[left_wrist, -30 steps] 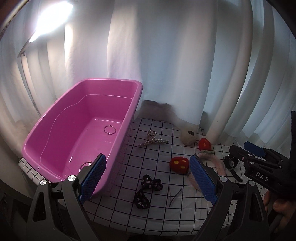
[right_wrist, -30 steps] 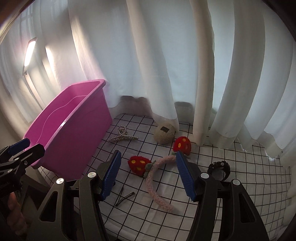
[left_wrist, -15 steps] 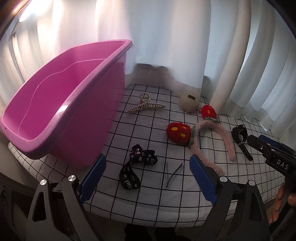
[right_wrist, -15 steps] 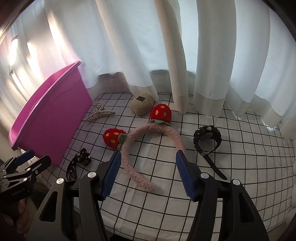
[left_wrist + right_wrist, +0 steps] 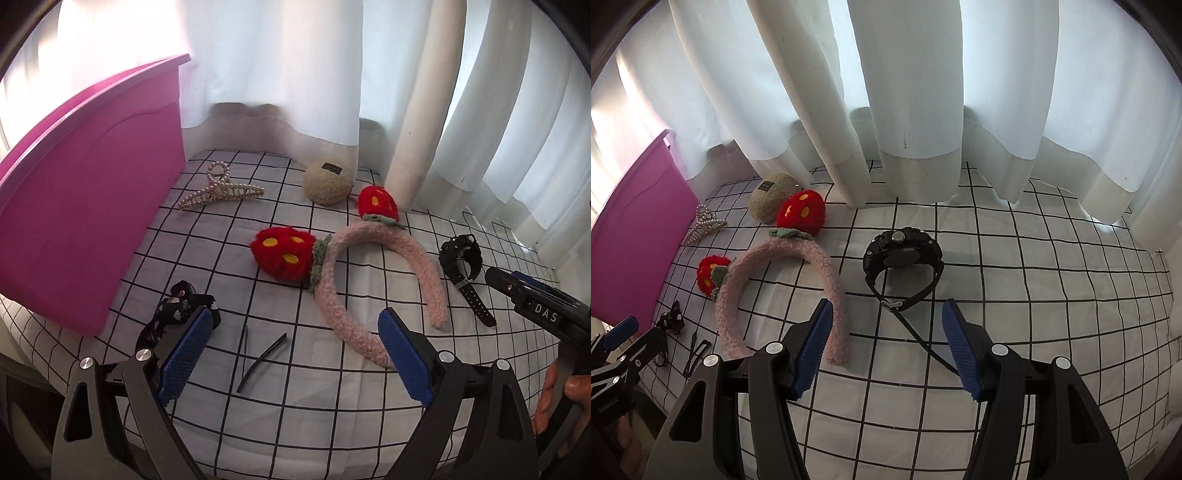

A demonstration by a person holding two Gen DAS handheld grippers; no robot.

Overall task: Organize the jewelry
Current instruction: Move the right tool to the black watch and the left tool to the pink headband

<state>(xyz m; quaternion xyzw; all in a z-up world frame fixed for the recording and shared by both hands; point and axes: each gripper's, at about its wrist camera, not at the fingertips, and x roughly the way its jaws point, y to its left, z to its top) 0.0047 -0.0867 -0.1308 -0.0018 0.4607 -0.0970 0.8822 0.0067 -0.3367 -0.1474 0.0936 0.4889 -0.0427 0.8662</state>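
Straight ahead of the right gripper [image 5: 884, 343], between its spread blue pads and a little beyond their tips: black wristwatch [image 5: 903, 253] on the gridded cloth [image 5: 1052, 295], case up, strap trailing back toward the tool; nothing held, jaws wide apart. Just left of the same tool: pink fuzzy headband [image 5: 783, 291] with two red strawberry pompoms, one end lying close by the left pad. Ahead of the left gripper [image 5: 291, 347], likewise parted and empty: pair of black hairpins [image 5: 258, 354] between the pads, black bow scrunchie [image 5: 177, 306] by the left pad, headband end near the right one. Further out and to the left: pearl claw clip [image 5: 218, 190], beige plush ball [image 5: 327, 181], and the pink bin [image 5: 85, 206], side wall only, contents hidden.

Judged as the approach step, both tools lining up on a first pick, nothing grasped yet. Next move likely calls for lowering the right tool over the watch case or strap loop, closing squarely, then lifting clear of the headband before carrying across to the bin; for the left, a low, flat pinch on the thin pins.
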